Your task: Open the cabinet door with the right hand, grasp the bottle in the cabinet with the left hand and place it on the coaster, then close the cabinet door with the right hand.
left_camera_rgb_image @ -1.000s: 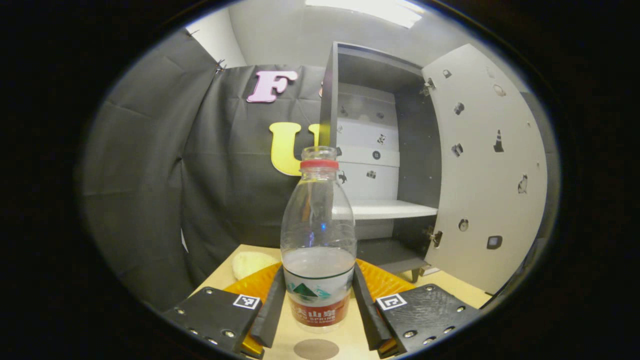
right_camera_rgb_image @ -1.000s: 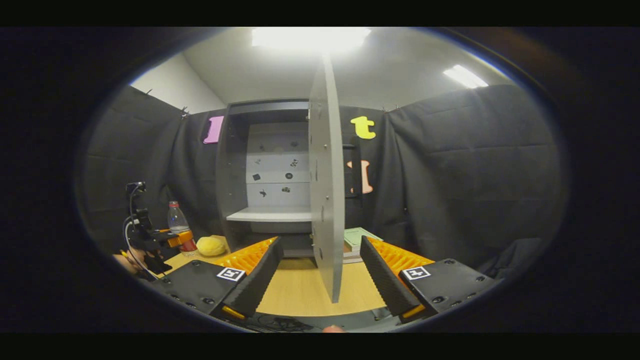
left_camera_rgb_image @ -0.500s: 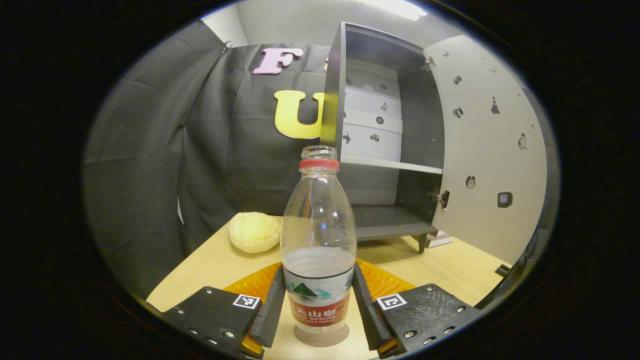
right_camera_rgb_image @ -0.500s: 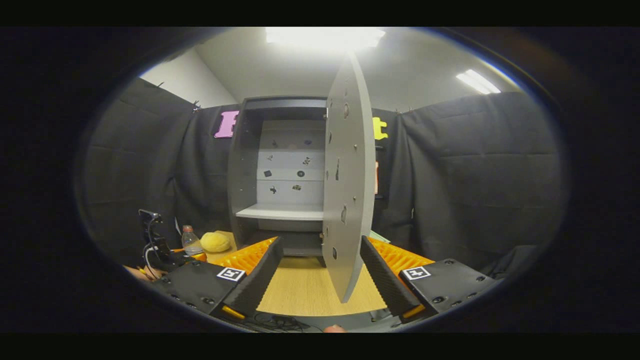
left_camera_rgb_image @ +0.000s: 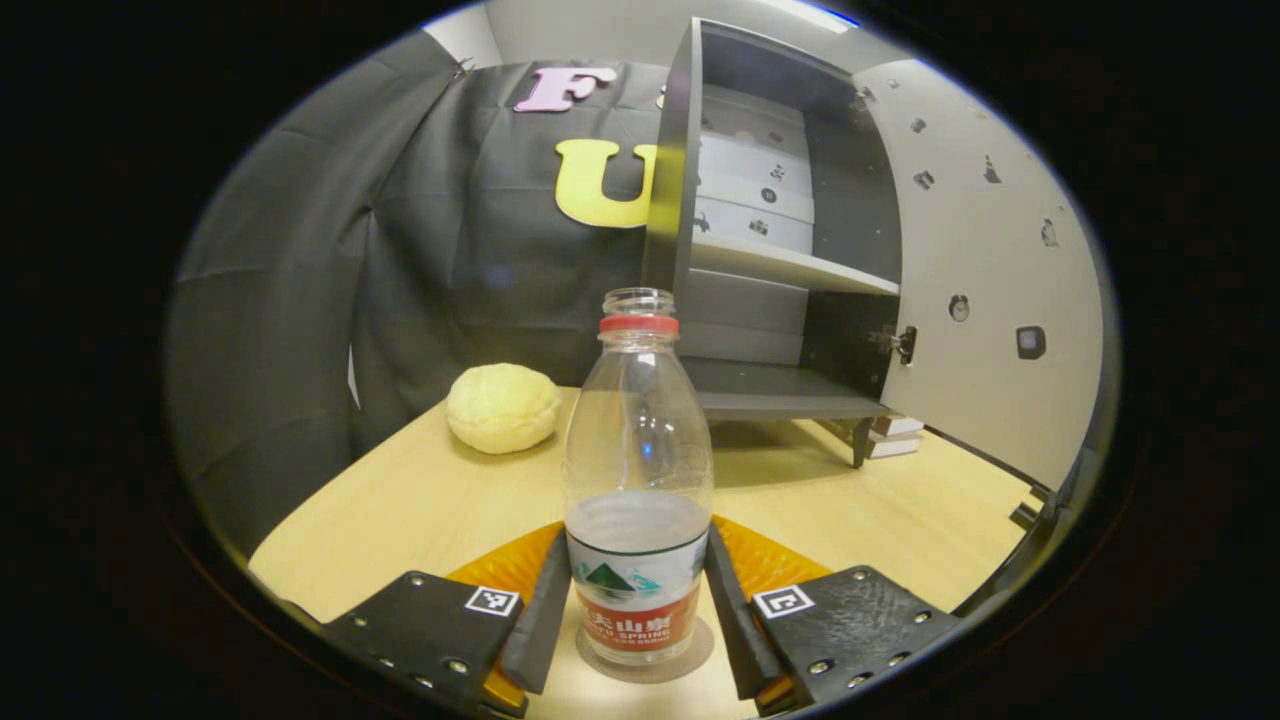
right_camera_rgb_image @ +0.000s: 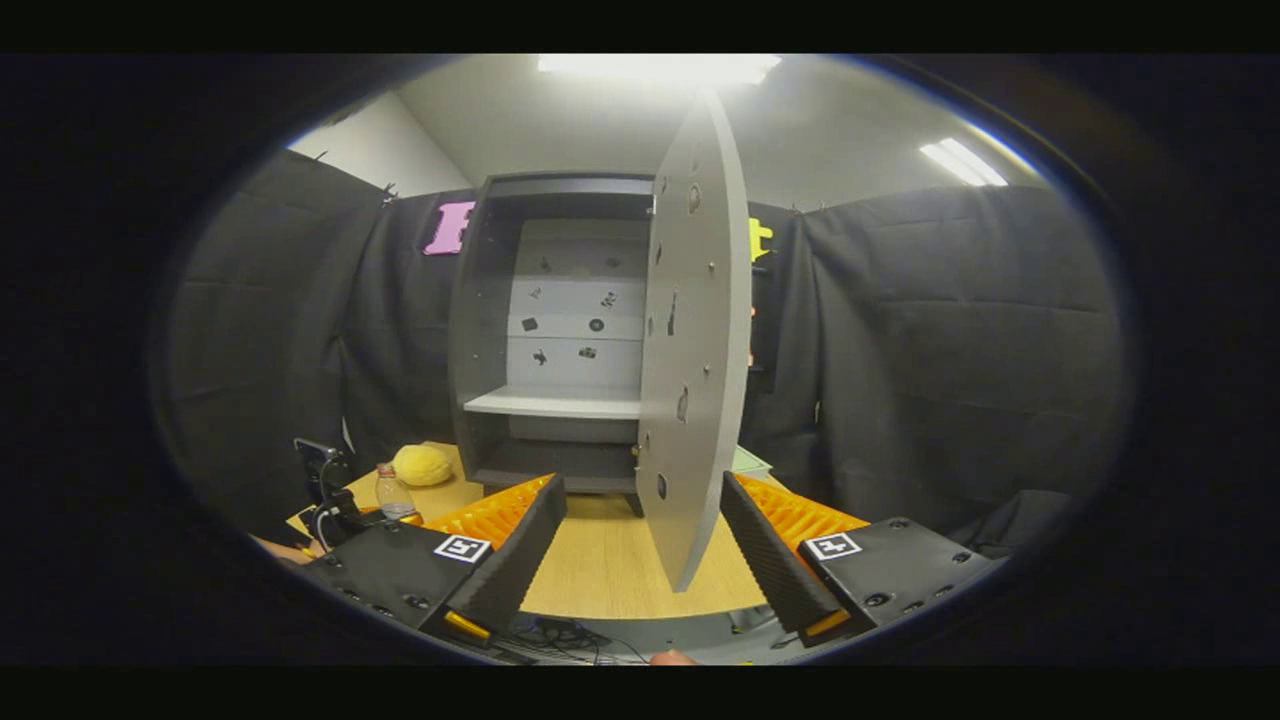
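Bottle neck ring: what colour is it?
Red, just under the open mouth of the clear bottle; clearest in the left gripper view.

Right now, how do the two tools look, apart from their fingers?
Each tool, left and right, has two black bolted plates, each bearing a small square black-and-white marker, with ribbed orange parts behind the fingers. In the right gripper view, the left tool carries black cables.

Left gripper view is sitting low over the table (left_camera_rgb_image: 420, 500), very near the bottle (left_camera_rgb_image: 638, 480), facing the cabinet (left_camera_rgb_image: 760, 250) from its left front. Right gripper view is looking from farther back, facing the door (right_camera_rgb_image: 695, 330) nearly edge-on. Both are sharing cabinet, door, bottle (right_camera_rgb_image: 388, 490), table (right_camera_rgb_image: 610, 570) and the yellow bun (left_camera_rgb_image: 503, 407) (right_camera_rgb_image: 422, 465).
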{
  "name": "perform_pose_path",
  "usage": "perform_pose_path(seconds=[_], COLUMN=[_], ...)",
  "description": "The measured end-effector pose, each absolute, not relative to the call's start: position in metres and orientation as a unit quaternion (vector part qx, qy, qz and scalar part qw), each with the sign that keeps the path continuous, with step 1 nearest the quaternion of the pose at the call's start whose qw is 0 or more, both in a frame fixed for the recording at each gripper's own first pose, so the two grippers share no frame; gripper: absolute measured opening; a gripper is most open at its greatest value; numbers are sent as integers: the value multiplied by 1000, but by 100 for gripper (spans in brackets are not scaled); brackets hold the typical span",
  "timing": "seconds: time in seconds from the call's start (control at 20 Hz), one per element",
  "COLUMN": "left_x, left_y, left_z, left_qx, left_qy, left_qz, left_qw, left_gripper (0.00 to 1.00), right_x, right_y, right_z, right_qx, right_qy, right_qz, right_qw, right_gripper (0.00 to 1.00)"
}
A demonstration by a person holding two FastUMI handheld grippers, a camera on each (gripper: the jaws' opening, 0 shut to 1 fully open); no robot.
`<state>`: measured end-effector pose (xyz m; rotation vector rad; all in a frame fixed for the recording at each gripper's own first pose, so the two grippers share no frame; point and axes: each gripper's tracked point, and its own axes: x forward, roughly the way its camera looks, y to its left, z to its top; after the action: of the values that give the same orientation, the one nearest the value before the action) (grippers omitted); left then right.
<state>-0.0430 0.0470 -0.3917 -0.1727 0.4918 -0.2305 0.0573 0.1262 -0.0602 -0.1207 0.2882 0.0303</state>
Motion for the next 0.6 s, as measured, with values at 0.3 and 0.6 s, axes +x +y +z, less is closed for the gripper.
perform_pose_path(seconds=[0.3, 0.6], left_x=[-47, -60], left_y=[36, 36], left_z=[-404, -410], left_qx=[-59, -58], left_qy=[212, 224], left_qz=[-115, -106], left_qw=[969, 967], left_gripper=[68, 73], right_x=[59, 73], right_y=[127, 141], right_z=[-66, -67], right_qx=[-86, -93], right_qy=[161, 164], right_qz=[22, 41], right_qw=[983, 981], right_gripper=[98, 98])
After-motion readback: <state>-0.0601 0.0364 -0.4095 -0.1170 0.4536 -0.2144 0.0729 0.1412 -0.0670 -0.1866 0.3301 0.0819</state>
